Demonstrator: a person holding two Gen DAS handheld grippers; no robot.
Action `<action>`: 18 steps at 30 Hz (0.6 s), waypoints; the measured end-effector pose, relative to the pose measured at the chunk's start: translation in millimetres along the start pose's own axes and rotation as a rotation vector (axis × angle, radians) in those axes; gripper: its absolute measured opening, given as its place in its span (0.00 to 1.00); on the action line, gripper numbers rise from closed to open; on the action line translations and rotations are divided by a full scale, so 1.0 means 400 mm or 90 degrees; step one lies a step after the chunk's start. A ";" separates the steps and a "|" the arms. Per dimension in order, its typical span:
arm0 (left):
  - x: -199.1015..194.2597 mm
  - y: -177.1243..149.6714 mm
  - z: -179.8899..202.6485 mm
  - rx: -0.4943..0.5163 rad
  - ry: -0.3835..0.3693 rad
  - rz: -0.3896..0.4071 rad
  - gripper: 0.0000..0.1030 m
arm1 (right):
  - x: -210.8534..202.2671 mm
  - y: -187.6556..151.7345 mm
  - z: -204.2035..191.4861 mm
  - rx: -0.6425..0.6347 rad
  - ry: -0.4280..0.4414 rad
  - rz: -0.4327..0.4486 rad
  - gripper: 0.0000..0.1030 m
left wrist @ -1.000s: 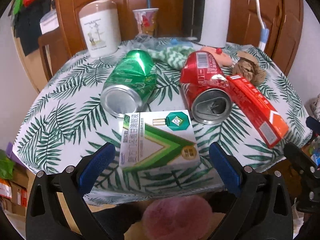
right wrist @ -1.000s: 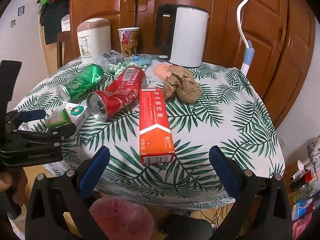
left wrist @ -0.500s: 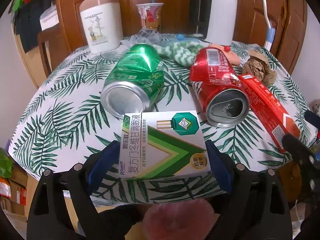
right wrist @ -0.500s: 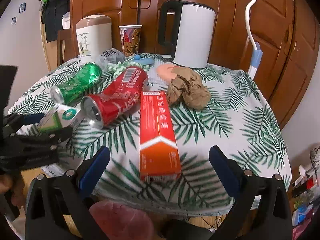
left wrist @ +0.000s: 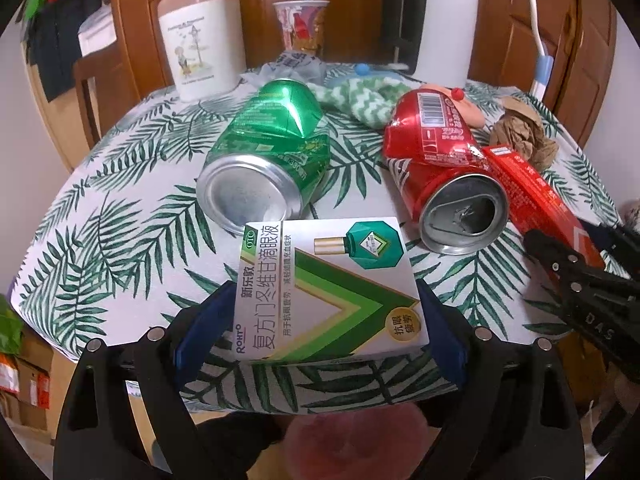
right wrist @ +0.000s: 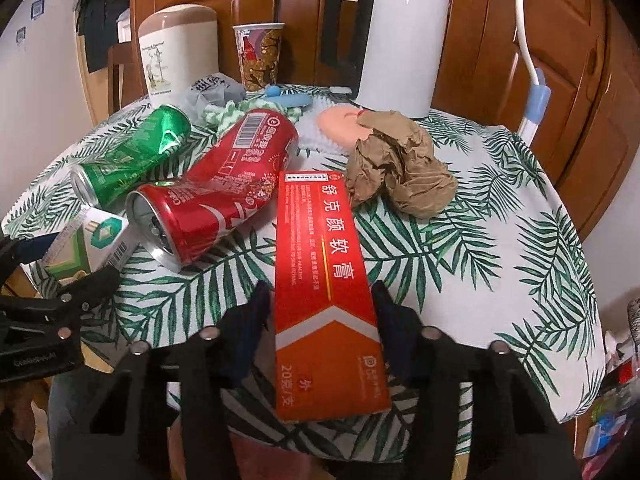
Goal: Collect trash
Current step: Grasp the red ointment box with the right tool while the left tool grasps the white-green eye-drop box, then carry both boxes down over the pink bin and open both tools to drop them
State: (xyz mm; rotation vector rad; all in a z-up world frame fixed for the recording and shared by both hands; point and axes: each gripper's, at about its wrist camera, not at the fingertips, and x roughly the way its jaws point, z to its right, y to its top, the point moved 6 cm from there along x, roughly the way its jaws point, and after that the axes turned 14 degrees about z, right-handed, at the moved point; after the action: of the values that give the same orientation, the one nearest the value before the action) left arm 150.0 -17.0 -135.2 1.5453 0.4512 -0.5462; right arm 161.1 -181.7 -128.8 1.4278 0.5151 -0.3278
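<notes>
A green-and-white eye-drop box [left wrist: 328, 280] lies at the near table edge, and my left gripper [left wrist: 326, 296] is shut on it, blue pads against both its sides. My right gripper [right wrist: 320, 296] is closing its jaws on a long red ointment box [right wrist: 324, 272], with the pads against its long sides. Behind them lie a dented green can [left wrist: 272, 152], a crushed red can [left wrist: 440, 168] and a crumpled ball of brown paper [right wrist: 396, 172]. The right gripper's black frame [left wrist: 580, 276] shows at the right of the left wrist view.
A leaf-print cloth covers the round table [right wrist: 500, 248]. At the back stand a white kettle [right wrist: 400, 44], a cream canister [left wrist: 200, 40] and a paper cup [right wrist: 260, 56], with a green-white rag [left wrist: 360, 100] in front. Wooden cabinets rise behind. Something pink [left wrist: 336, 440] sits below the table edge.
My left jaws closed onto the eye-drop box. My right gripper moved forward over the red box and its wide-open jaws came in to the box's sides.
</notes>
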 end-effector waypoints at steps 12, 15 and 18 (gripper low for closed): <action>-0.026 -0.003 0.002 -0.026 -0.041 0.032 0.80 | -0.025 -0.002 0.007 0.005 0.001 0.029 0.40; -0.037 -0.007 0.005 -0.022 -0.047 0.033 0.80 | -0.036 -0.004 0.006 0.029 0.025 0.028 0.40; -0.053 -0.011 0.006 -0.019 -0.054 0.034 0.80 | -0.057 -0.005 0.002 0.040 0.043 0.033 0.40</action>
State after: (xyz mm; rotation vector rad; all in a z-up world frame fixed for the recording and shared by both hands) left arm 130.2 -18.3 -126.3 1.4954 0.3504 -0.5583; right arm 140.7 -184.6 -118.7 1.5143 0.5259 -0.2577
